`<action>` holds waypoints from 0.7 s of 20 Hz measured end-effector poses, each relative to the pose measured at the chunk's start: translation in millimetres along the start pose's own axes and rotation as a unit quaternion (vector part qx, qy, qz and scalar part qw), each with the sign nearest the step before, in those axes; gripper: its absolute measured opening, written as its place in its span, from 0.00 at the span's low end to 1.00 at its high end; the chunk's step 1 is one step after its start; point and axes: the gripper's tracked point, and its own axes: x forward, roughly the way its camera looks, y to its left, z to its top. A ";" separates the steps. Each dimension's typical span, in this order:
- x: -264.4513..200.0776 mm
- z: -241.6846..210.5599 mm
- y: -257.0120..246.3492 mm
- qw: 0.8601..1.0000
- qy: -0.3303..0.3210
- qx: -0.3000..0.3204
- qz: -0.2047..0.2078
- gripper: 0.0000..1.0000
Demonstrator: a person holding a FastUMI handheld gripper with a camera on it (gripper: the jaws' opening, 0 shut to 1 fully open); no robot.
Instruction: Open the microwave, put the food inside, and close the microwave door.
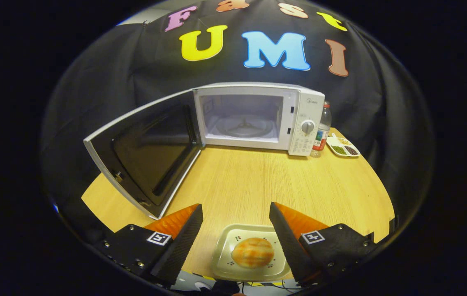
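I see the gripper (236,213) with jaws spread wide, gripping nothing. Between them, low in the frame, a round golden bun (253,252) sits on a pale square plate (226,240). Beyond, at upper centre, the white microwave (303,107) faces me on the table (258,176), its door (143,154) swung open toward the left.

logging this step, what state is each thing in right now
microwave door: swung wide open
microwave: cavity empty, turntable bare
plate: on the table between the fingers, not gripped
bun: lying on the plate
gripper: fingers open, either side of the plate
bottle: upright beside the microwave, cap on
small tray: flat on the table beside the bottle, holding bits of food
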 end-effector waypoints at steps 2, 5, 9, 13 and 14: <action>6.4 -18.0 -9.4 0.999 0.033 -0.008 -0.010 0.99; 12.7 -41.7 -17.1 0.997 0.075 -0.012 -0.017 0.99; 17.1 -66.1 -22.8 0.994 0.111 -0.009 -0.013 0.99; 20.0 -87.9 -24.7 0.988 0.153 0.014 -0.001 0.99; 19.4 -92.9 -25.5 0.987 0.160 0.015 0.000 0.99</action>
